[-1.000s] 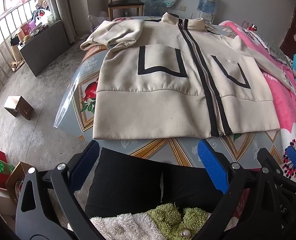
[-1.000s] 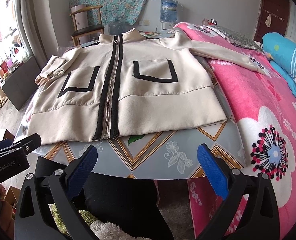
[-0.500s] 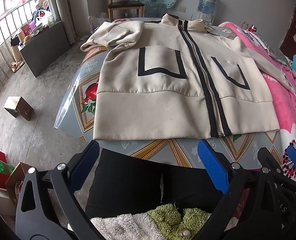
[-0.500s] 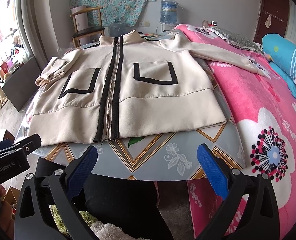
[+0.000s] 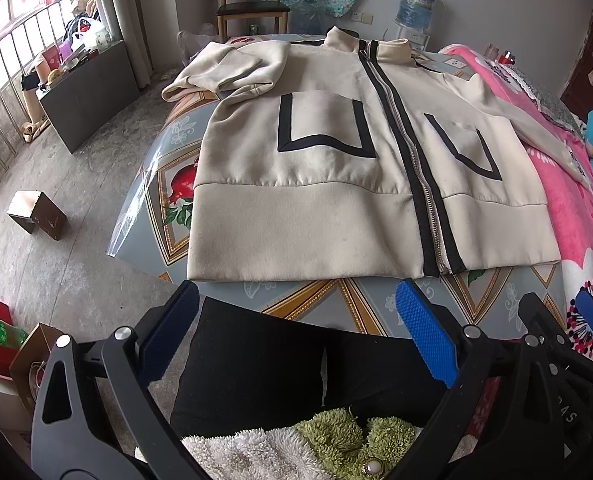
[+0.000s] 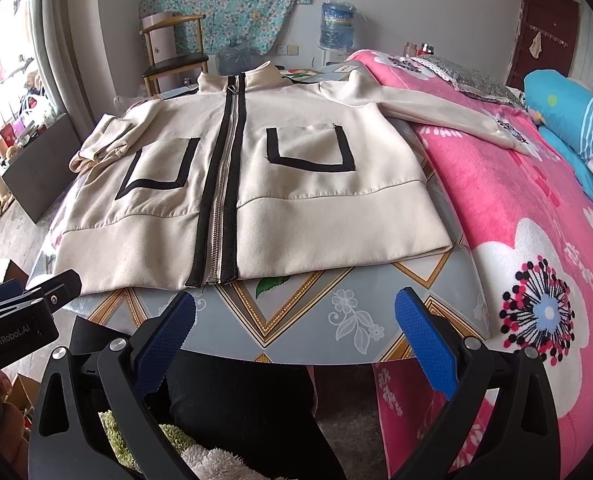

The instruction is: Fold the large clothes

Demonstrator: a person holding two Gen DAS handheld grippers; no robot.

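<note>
A cream zip jacket (image 5: 296, 208) with black trim and two black-edged pockets lies face up and zipped on the table (image 5: 328, 300); it also shows in the right wrist view (image 6: 296, 216). Its left sleeve (image 5: 232, 68) is folded over near the collar. Its right sleeve (image 6: 436, 108) stretches out onto the pink blanket. My left gripper (image 5: 292, 320) is open and empty, held just short of the hem. My right gripper (image 6: 292, 320) is open and empty, in front of the table edge below the hem.
A pink flowered blanket (image 6: 536, 240) covers the bed to the right of the table. A wooden chair (image 5: 252, 4) and water bottle (image 5: 416, 0) stand behind. A small brown box (image 5: 36, 214) sits on the floor at left. The person's black-clad legs (image 5: 296, 368) are under both grippers.
Both grippers have crept slightly toward the jacket; the view shifts a little. Neither gripper has touched anything.
</note>
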